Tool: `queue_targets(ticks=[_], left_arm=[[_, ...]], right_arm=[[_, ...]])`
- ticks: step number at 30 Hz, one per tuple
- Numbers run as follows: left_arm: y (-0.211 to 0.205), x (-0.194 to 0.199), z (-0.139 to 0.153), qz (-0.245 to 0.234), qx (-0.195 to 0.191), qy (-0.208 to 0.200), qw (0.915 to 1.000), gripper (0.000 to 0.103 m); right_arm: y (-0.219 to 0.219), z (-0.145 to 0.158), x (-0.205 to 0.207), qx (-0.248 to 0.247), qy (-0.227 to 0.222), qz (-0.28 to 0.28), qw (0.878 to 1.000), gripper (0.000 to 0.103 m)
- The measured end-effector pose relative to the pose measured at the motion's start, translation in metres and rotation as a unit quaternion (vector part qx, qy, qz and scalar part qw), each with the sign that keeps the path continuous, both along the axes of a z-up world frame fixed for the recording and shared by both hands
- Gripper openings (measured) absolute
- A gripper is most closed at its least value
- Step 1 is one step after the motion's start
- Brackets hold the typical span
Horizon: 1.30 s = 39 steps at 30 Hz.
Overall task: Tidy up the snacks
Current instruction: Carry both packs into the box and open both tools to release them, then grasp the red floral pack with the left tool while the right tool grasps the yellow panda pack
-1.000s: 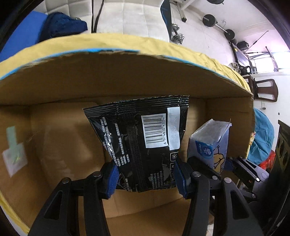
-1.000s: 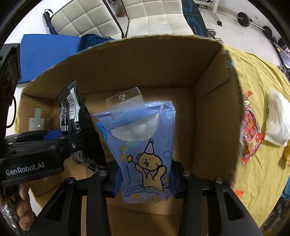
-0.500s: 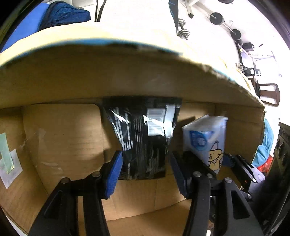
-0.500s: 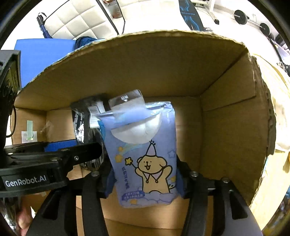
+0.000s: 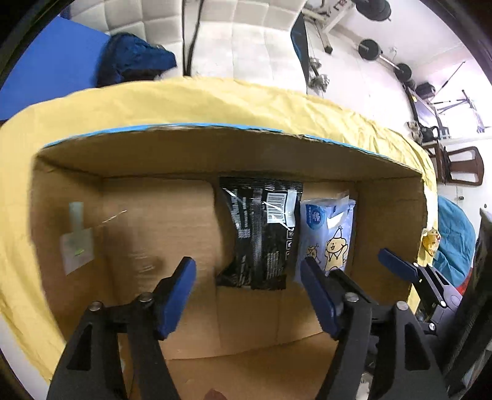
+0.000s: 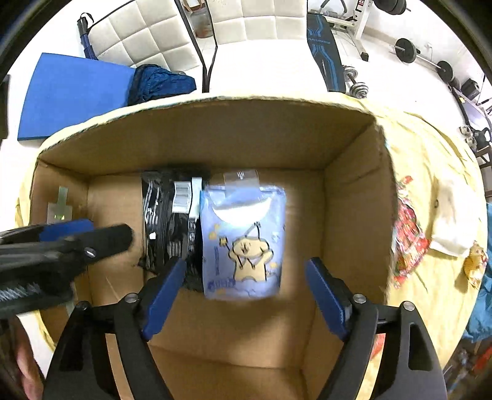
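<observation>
A black snack bag (image 5: 261,234) with a barcode label lies inside the cardboard box (image 5: 215,154), and a light-blue packet (image 5: 330,234) with a cartoon bear lies right beside it. My left gripper (image 5: 247,295) is open above the box, nothing between its blue pads. In the right wrist view the black snack bag (image 6: 166,221) and the light-blue packet (image 6: 243,240) lie side by side on the floor of the box (image 6: 353,190). My right gripper (image 6: 243,295) is open just in front of the packet. The left gripper's fingers (image 6: 77,243) reach in from the left.
The box stands on a yellow cloth (image 5: 215,101). Right of the box lie a red snack packet (image 6: 410,243), a white packet (image 6: 453,221) and a small yellow one (image 6: 475,261). White chairs (image 6: 233,21), a blue mat (image 6: 73,92) and gym weights (image 6: 424,58) stand beyond.
Both grippers have opened and let go: the black bag and the blue packet now lie on the box floor. Both grippers have pulled back and up from the box.
</observation>
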<state>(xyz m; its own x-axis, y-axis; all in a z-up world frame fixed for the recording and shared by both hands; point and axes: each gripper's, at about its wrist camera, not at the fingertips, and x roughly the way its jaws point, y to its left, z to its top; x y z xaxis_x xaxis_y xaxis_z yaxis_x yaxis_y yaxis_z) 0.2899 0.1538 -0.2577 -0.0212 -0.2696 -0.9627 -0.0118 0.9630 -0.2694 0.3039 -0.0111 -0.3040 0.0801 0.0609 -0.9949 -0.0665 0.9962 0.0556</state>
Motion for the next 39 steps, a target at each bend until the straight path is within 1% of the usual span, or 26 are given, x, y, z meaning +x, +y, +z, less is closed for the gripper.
queue_targets(ticks=[1,3,4,6,7,8,11,13,15,17,19,22,24,28,33,39], left_arm=[[0.003,-0.007,0.006,0.004,0.004,-0.011,0.9999,0.076],[0.015,-0.015,0.013,0.015,0.013,-0.029,0.9994,0.087],[0.015,-0.016,0.018,0.02,0.022,-0.042,0.9987,0.09],[0.023,-0.02,0.028,0.031,0.041,-0.067,0.9964,0.098],[0.024,-0.022,0.03,0.036,0.044,-0.076,0.9955,0.1],[0.027,-0.028,0.034,0.042,0.046,-0.084,0.9945,0.102],[0.03,-0.032,0.036,0.048,0.06,-0.1,0.992,0.102],[0.029,-0.041,0.041,0.045,0.068,-0.127,0.9886,0.102],[0.027,-0.052,0.046,0.036,0.073,-0.142,0.9865,0.102],[0.023,-0.056,0.048,0.031,0.072,-0.147,0.986,0.102],[0.023,-0.064,0.048,0.025,0.075,-0.139,0.9871,0.102],[0.029,-0.077,0.053,0.037,0.076,-0.14,0.9865,0.102],[0.029,-0.087,0.058,0.04,0.094,-0.153,0.9829,0.102],[0.022,-0.108,0.077,0.026,0.122,-0.181,0.9755,0.102],[0.022,-0.124,0.091,0.033,0.108,-0.192,0.975,0.102],[0.006,-0.141,0.113,0.031,0.099,-0.204,0.9735,0.102]], right_arm=[[-0.001,0.001,-0.004,-0.003,0.004,-0.002,1.0,0.086],[-0.005,0.005,-0.014,0.002,0.008,-0.004,1.0,0.089],[-0.009,0.006,-0.018,0.001,0.009,-0.003,1.0,0.093],[-0.009,0.008,-0.026,-0.001,0.008,-0.002,1.0,0.099],[-0.01,0.011,-0.031,-0.003,0.005,0.0,1.0,0.103],[-0.01,0.014,-0.037,-0.006,0.002,0.002,1.0,0.103],[-0.01,0.021,-0.05,-0.012,-0.003,0.005,1.0,0.103],[-0.008,0.029,-0.059,-0.012,-0.013,0.008,1.0,0.103],[-0.005,0.037,-0.065,-0.01,-0.023,0.009,1.0,0.103],[-0.004,0.044,-0.072,-0.008,-0.03,0.009,0.999,0.103],[-0.002,0.052,-0.081,-0.007,-0.04,0.009,0.999,0.103],[-0.003,0.06,-0.092,-0.009,-0.049,0.008,0.999,0.103],[-0.003,0.064,-0.097,-0.007,-0.05,0.007,0.999,0.103],[-0.006,0.073,-0.112,0.0,-0.056,0.004,0.998,0.103],[-0.01,0.093,-0.128,0.011,-0.073,0.005,0.997,0.103],[-0.021,0.112,-0.14,0.028,-0.084,0.007,0.996,0.103]])
